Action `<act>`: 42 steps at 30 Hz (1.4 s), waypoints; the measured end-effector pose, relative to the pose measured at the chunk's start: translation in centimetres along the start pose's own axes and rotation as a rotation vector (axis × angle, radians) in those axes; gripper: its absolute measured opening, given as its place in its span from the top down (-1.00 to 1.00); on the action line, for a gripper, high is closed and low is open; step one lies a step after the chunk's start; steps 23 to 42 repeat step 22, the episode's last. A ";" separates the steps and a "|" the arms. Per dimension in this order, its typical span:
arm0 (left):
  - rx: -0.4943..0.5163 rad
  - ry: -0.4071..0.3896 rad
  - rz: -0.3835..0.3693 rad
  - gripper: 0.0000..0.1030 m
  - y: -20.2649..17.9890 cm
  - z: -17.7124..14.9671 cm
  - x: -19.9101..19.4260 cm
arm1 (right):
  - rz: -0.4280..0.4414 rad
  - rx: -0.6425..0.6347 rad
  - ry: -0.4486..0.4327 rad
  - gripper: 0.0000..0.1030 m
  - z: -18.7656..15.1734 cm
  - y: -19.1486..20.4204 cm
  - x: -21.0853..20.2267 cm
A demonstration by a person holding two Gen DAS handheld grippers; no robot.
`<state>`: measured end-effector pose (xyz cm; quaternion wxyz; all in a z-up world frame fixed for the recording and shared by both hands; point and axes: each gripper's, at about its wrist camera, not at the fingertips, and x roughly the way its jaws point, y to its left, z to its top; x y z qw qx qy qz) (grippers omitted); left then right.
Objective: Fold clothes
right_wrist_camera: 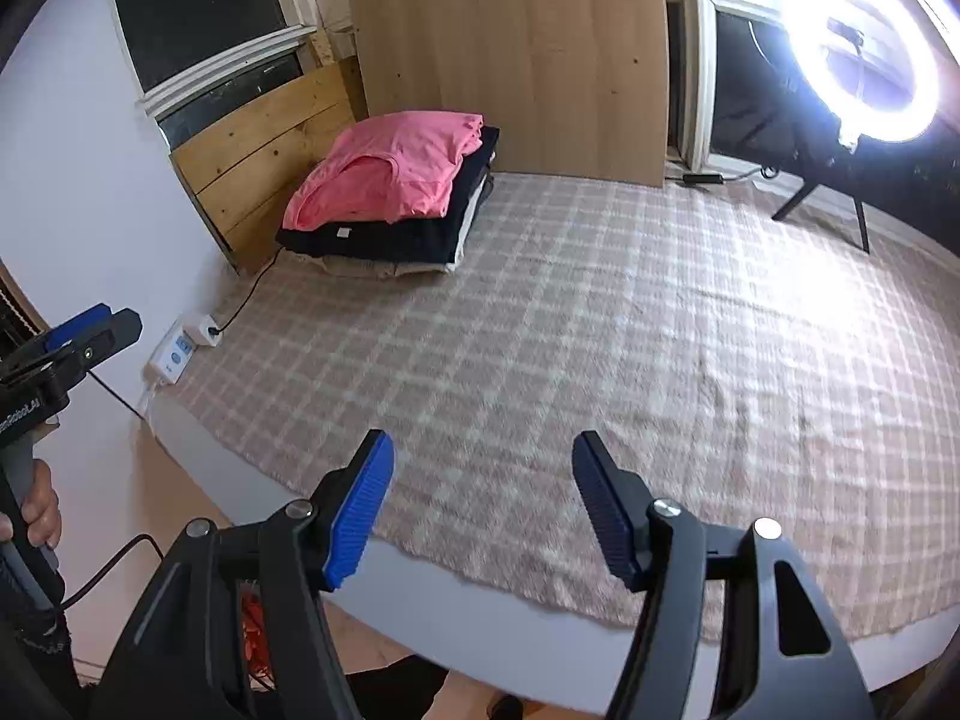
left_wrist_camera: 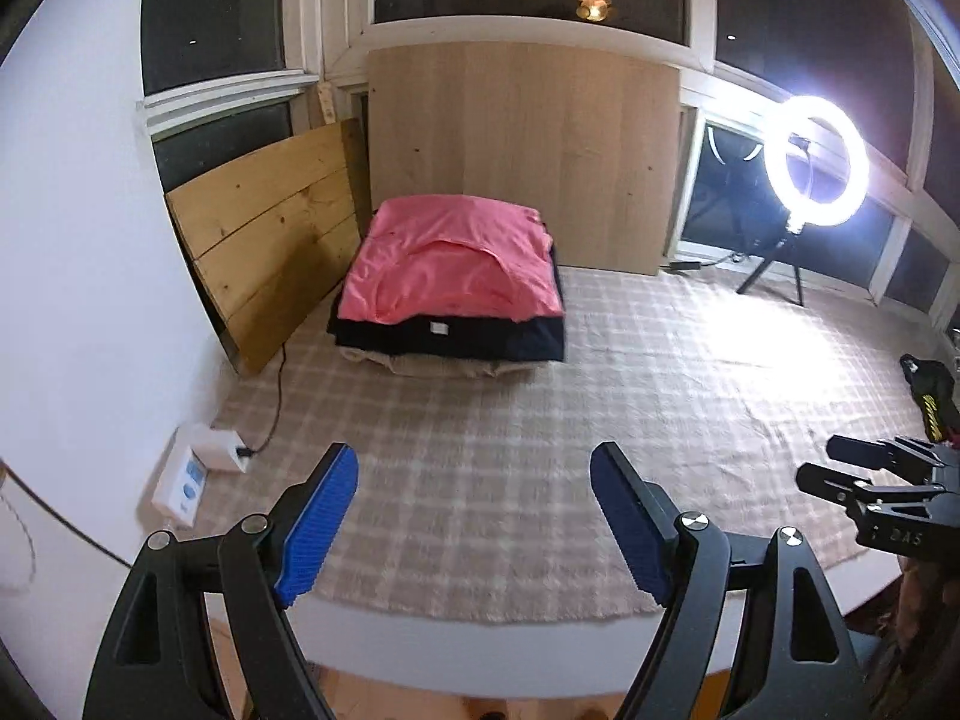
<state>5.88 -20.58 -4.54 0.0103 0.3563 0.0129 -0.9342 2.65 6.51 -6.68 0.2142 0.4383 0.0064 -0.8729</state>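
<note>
A folded pink shirt (left_wrist_camera: pixel 450 264) (right_wrist_camera: pixel 390 174) tops a stack with a black garment (left_wrist_camera: pixel 456 339) (right_wrist_camera: pixel 384 240) and a beige one beneath, at the far left of the plaid blanket (left_wrist_camera: pixel 540 450) (right_wrist_camera: pixel 600 360). My left gripper (left_wrist_camera: pixel 474 480) hovers open over the blanket's near edge, nothing between its blue pads. My right gripper (right_wrist_camera: pixel 483 468) is open too, empty, above the near edge. In the left wrist view the right gripper (left_wrist_camera: pixel 834 468) shows at the right edge. The left gripper's fingers (right_wrist_camera: pixel 90 330) appear at the left in the right wrist view, held by a hand (right_wrist_camera: pixel 36 510).
Wooden boards (left_wrist_camera: pixel 522 150) (right_wrist_camera: pixel 516 60) lean against the windows behind the stack. A lit ring light (left_wrist_camera: pixel 816 153) (right_wrist_camera: pixel 864 54) on a tripod stands far right. A power strip (left_wrist_camera: pixel 225 450) (right_wrist_camera: pixel 204 327) with a cable lies left. A black-and-yellow item (left_wrist_camera: pixel 930 396) rests at the right.
</note>
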 end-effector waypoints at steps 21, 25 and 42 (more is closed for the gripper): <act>-0.004 -0.008 0.011 -0.60 -4.4 -3.1 -4.3 | 0.016 0.002 0.007 -0.19 -3.4 -2.3 -2.6; -0.004 -0.008 0.023 -0.60 -4.5 -3.2 -4.4 | 0.017 0.004 0.007 -0.19 -3.4 -2.3 -2.6; -0.004 -0.008 0.023 -0.60 -4.5 -3.2 -4.4 | 0.017 0.004 0.007 -0.19 -3.4 -2.3 -2.6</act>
